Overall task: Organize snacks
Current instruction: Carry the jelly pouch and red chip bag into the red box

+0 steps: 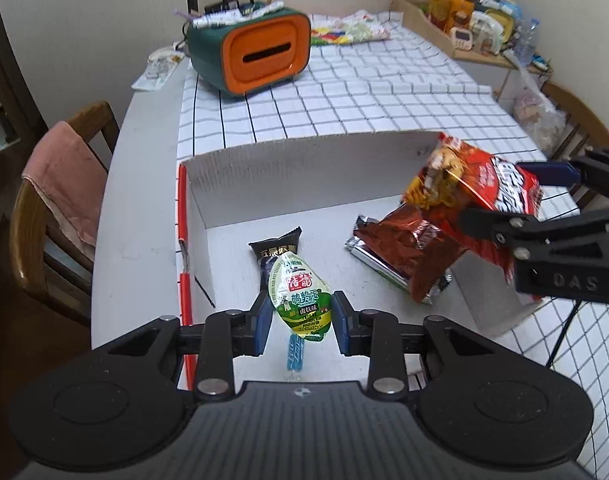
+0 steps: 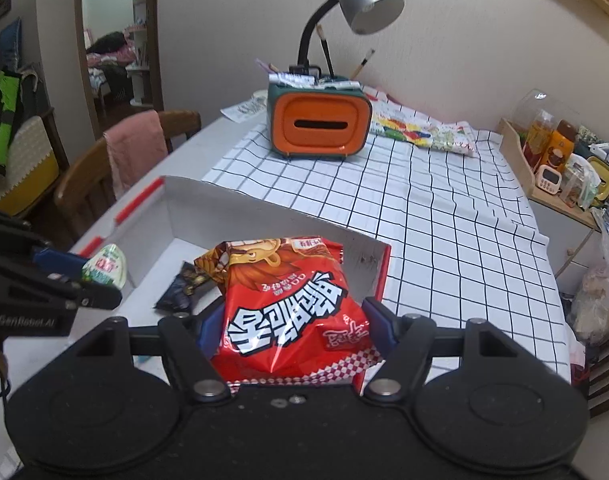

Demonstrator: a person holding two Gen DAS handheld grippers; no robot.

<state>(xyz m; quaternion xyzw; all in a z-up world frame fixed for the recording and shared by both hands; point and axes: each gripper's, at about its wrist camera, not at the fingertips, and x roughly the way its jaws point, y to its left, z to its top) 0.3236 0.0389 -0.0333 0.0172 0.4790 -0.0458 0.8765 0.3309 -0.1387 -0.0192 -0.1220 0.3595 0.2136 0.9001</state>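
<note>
My left gripper (image 1: 302,322) is shut on a green and white egg snack packet (image 1: 298,294) and holds it above the floor of an open white cardboard box (image 1: 296,168). My right gripper (image 2: 288,328) is shut on a red noodle snack bag (image 2: 288,308) and holds it over the box's right side; the bag also shows in the left wrist view (image 1: 476,196). In the box lie a black snack packet (image 1: 274,246), a dark red foil bag (image 1: 404,248) and a blue packet (image 1: 294,354) under the egg packet. The left gripper (image 2: 84,280) appears at the left of the right wrist view.
The box sits on a table with a black-and-white checked cloth (image 1: 384,92). An orange and green tissue box (image 1: 260,52) with pens and a desk lamp (image 2: 360,4) stand at the far end. A wooden chair with a pink towel (image 1: 60,176) is at the left. A shelf of jars (image 1: 464,20) is at the right.
</note>
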